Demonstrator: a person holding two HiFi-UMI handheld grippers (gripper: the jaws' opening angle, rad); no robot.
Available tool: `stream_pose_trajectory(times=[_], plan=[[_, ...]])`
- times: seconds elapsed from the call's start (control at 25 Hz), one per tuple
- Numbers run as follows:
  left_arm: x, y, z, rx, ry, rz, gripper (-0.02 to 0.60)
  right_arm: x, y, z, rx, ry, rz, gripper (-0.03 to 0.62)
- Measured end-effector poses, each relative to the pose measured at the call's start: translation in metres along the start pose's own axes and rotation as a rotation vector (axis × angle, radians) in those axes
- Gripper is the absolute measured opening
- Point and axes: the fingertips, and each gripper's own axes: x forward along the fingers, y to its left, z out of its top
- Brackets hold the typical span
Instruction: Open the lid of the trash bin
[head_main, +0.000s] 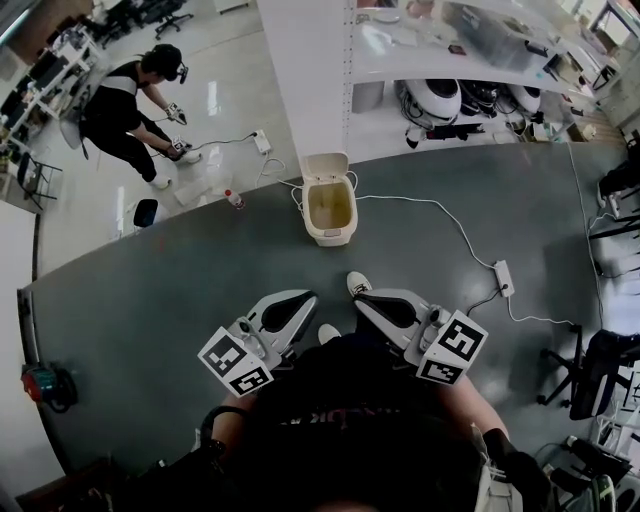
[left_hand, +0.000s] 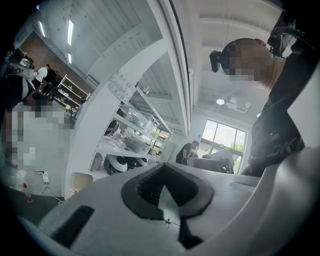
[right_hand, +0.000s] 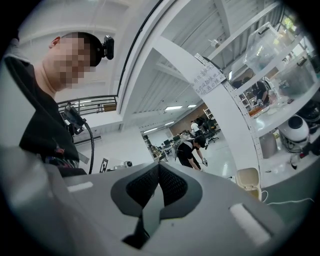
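Observation:
The cream trash bin (head_main: 329, 211) stands on the grey floor in front of me, its lid tipped up at the back and its inside showing. It also appears small and low in the left gripper view as the bin (left_hand: 80, 183), and at the right in the right gripper view as the bin (right_hand: 248, 179). My left gripper (head_main: 292, 306) and right gripper (head_main: 382, 305) are held close to my body, pointing level, well short of the bin. Both are shut with nothing between the pads, seen in close-up as the left gripper (left_hand: 163, 192) and right gripper (right_hand: 157, 192).
A white cable runs from the bin to a power strip (head_main: 503, 276). A white pillar (head_main: 300, 70) and shelves with gear stand behind the bin. A person (head_main: 125, 110) crouches at the far left. Office chairs (head_main: 595, 370) stand at the right; a small bottle (head_main: 233, 199) lies left of the bin.

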Motion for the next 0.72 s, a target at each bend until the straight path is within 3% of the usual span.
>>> stream_pose_trajectory(times=[0.72], plan=[[0.0089, -0.0051, -0.0058, -0.002, 0.019, -0.011, 0.000, -0.0081, -0.0046, -0.0028, 0.017, 0.005, -0.008, 0.006]])
